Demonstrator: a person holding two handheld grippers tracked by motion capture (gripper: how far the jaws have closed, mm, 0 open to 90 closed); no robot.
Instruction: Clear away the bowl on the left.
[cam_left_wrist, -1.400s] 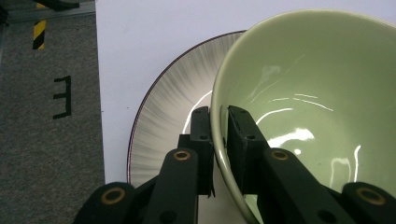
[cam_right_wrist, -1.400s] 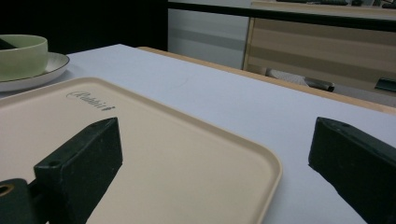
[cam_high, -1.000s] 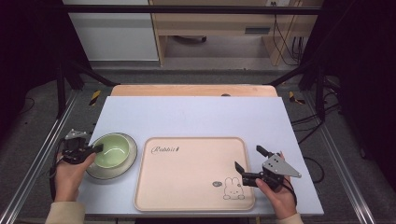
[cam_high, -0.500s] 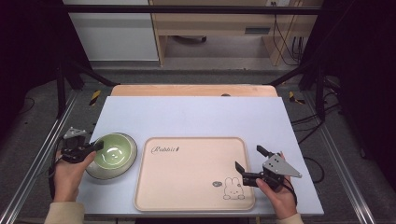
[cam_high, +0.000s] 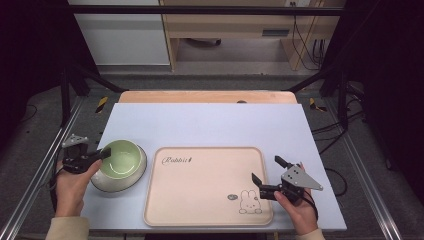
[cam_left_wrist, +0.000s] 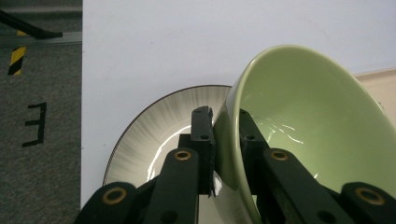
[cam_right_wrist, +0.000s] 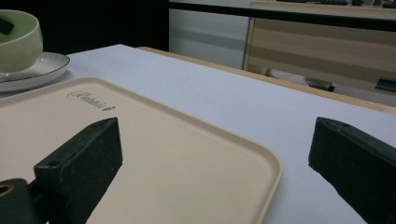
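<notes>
Left gripper (cam_high: 102, 153) clamps the near rim of the glossy pale-green ceramic bowl (cam_high: 120, 159), one jaw inside the wall, one outside; in the left gripper view the bowl (cam_left_wrist: 308, 126) tilts, its far side lifted off the grey-streaked white ceramic plate with a dark rim (cam_left_wrist: 159, 126) directly beneath it. Bowl sits just ahead of that gripper, over the plate, at the table's left side.

Risks, judged: pinch is on a thin, slick rim at one edge only, so the bowl could pivot or slip out if swung fast; dropping back would knock the plate, maybe chip either piece. Dragging rather than lifting could pull the plate along or push it toward the table edge nearby.

Right gripper (cam_high: 267, 176) hangs open, holding nothing, jaws spread across the near right corner of the beige rounded plastic tray with a rabbit print (cam_high: 200, 185). Right gripper view: tray rim (cam_right_wrist: 261, 163) runs between the two jaws.

Around: tray lies just right of the plate, edges close, apparently not touching; its raised lip stands in the way of any low sideways carry, so the bowl needs clearance. White tabletop (cam_high: 210, 125) beyond both grippers is bare.
</notes>
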